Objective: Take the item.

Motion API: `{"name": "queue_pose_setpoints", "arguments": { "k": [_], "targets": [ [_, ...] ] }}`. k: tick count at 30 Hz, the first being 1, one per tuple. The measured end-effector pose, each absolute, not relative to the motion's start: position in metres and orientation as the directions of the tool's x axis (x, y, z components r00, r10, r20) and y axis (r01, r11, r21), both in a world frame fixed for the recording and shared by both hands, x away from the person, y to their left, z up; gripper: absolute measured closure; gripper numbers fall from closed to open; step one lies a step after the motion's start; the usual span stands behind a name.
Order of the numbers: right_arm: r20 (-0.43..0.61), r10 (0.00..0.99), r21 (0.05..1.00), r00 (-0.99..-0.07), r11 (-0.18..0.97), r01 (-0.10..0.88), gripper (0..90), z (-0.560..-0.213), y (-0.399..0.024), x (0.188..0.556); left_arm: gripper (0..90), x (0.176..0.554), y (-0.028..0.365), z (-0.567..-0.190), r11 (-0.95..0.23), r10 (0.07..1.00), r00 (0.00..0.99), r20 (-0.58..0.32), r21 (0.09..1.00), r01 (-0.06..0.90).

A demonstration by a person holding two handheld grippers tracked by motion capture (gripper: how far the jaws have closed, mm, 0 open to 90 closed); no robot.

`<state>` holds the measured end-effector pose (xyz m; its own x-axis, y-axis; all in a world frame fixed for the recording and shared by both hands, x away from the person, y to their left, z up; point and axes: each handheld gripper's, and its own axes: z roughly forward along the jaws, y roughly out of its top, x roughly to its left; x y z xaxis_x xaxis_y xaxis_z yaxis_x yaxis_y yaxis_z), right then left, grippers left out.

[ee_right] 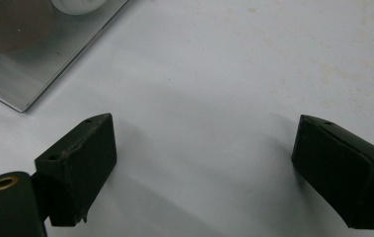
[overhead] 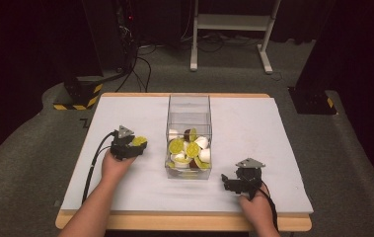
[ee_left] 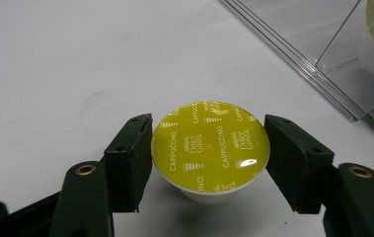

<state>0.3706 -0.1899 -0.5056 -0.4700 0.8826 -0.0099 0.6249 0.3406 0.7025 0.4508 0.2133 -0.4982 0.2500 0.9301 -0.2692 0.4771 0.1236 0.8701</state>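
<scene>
My left gripper (ee_left: 208, 148) has its 2 jaws closed on a coffee capsule (ee_left: 209, 144), 1 black pad pressed to each side of its rim; the lid is yellow-green foil printed with "CAPPUCCINO", facing up at my camera, and the white cup body hangs below it over the white table top (ee_left: 56, 64). In the high view that gripper (overhead: 136, 143) sits left of the clear plastic box (overhead: 189, 106), near its left wall but apart from it, with the capsule (overhead: 139, 141) showing at its tip and my left hand (overhead: 115, 165) wrapped behind it. I cannot tell whether the capsule's base touches the table or is just above it. The box stands at the middle of the table and holds a heap of capsules (overhead: 188, 150), some with yellow-green lids, some white, some brown. My right gripper (ee_right: 202, 170) has its 2 jaws spread wide with bare table between them, gripping nothing; in the high view it (overhead: 231, 183) rests near the table's near edge, to the right of the box and clear of it, my right hand (overhead: 256, 207) behind it.
</scene>
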Motion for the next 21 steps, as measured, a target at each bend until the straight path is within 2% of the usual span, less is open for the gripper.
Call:
{"name": "queue_pose_setpoints", "arguments": {
  "k": [8,14,21],
  "targets": [
    [-0.01,0.882,0.702,-0.47,0.341,0.625,10.0,-0.506,-0.19,0.371,37.5,0.45,0.21,-0.499,0.126,0.93,0.248,-0.272,0.869,0.478],
    [-0.01,0.883,0.703,-0.47,0.341,0.625,10.0,-0.506,-0.19,0.371,27.4,0.448,0.211,-0.496,0.118,0.928,0.257,-0.271,0.865,0.488],
    [-0.01,0.883,0.702,-0.47,0.341,0.625,10.0,-0.506,-0.19,0.371,25.8,0.441,0.213,-0.489,0.129,0.923,0.266,-0.28,0.872,0.472]
  ]
}}
